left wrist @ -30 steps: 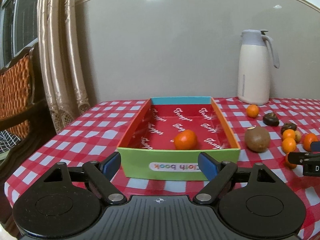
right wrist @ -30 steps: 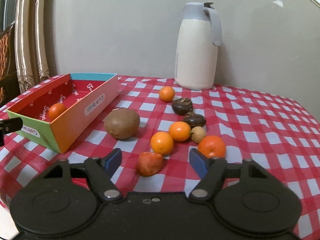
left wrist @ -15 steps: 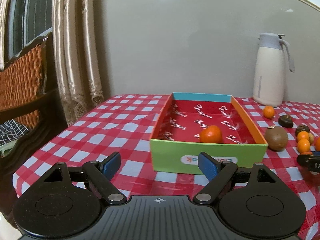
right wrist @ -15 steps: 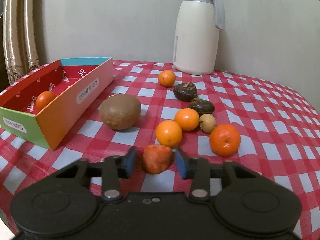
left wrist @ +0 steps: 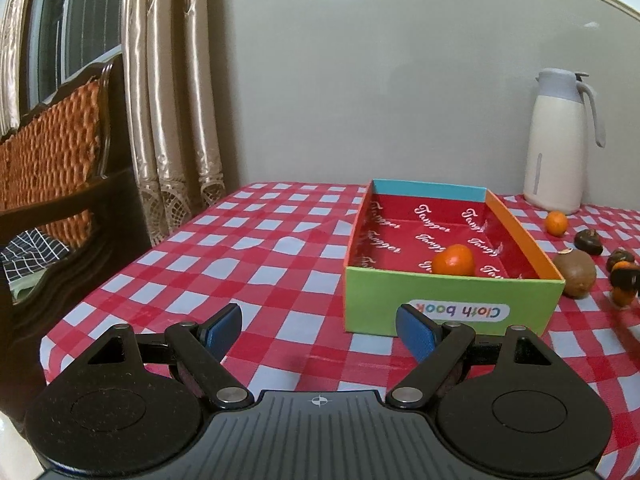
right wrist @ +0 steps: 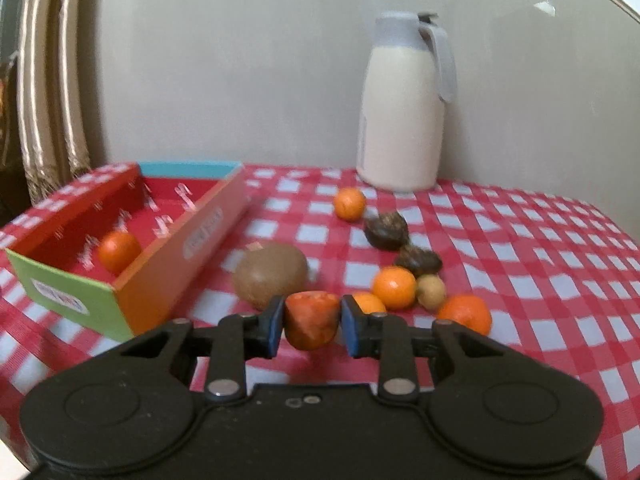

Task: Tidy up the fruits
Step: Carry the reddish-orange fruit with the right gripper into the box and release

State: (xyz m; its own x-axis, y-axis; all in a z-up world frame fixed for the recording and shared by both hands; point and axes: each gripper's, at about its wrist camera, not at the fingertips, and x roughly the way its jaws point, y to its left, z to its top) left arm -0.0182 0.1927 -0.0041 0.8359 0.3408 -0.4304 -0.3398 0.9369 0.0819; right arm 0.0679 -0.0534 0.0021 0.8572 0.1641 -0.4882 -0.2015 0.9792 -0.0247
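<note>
The right gripper (right wrist: 312, 326), spread around the reddish-orange fruit (right wrist: 311, 325) a second ago, is now clamped on it and has lifted it off the checkered tablecloth (right wrist: 540, 280), with the kiwi (right wrist: 270, 274) and the small oranges (right wrist: 394, 287) left behind near the white thermos jug (right wrist: 404, 120). That settles the pick; the carry to the cardboard box (right wrist: 160, 280) on its left comes next, I judge. One orange (left wrist: 453, 260) already lies inside the box. The left gripper (left wrist: 318, 330) has drifted leftward, its fingers spread wide and empty before the box front.

"Cloth book" upside down, "Tangper" on box (left wrist: 452, 304)
</note>
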